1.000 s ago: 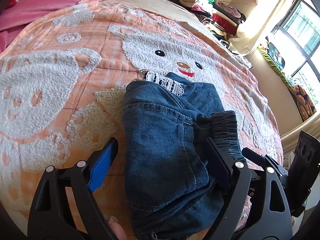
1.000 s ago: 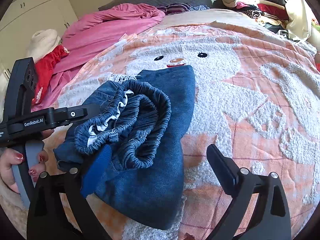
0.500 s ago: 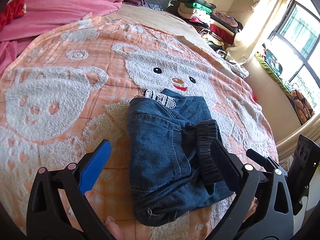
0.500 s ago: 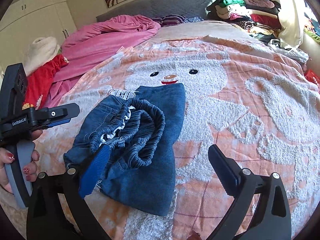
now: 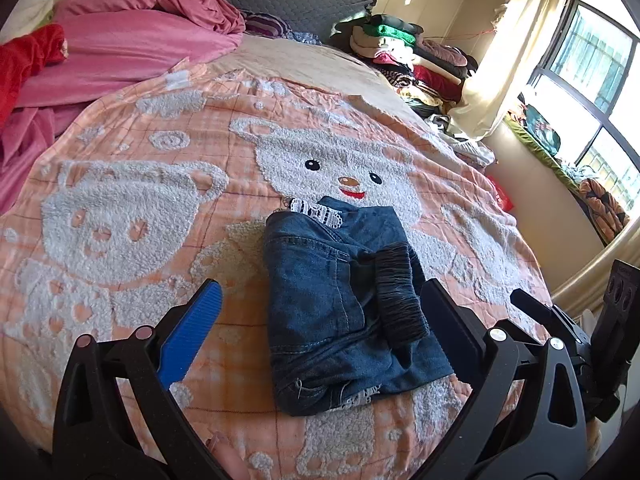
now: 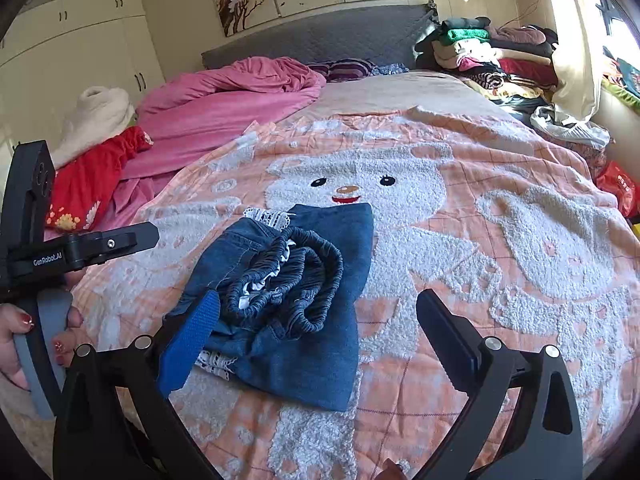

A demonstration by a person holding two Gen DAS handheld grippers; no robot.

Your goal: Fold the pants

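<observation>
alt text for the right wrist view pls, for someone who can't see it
Folded blue denim pants, elastic waistband bunched on top, lie on a peach bear-pattern blanket on a bed. The open right gripper hovers in the foreground, holding nothing, and the hand-held left gripper shows at the left edge. Behind are a pink duvet and a clothes pile.

Only one text can be read: "GenRobot.AI", in small white letters on the black body of the left tongs (image 6: 132,238), seen far to the left of the right tongs (image 6: 316,332). No other label or number is readable.
</observation>
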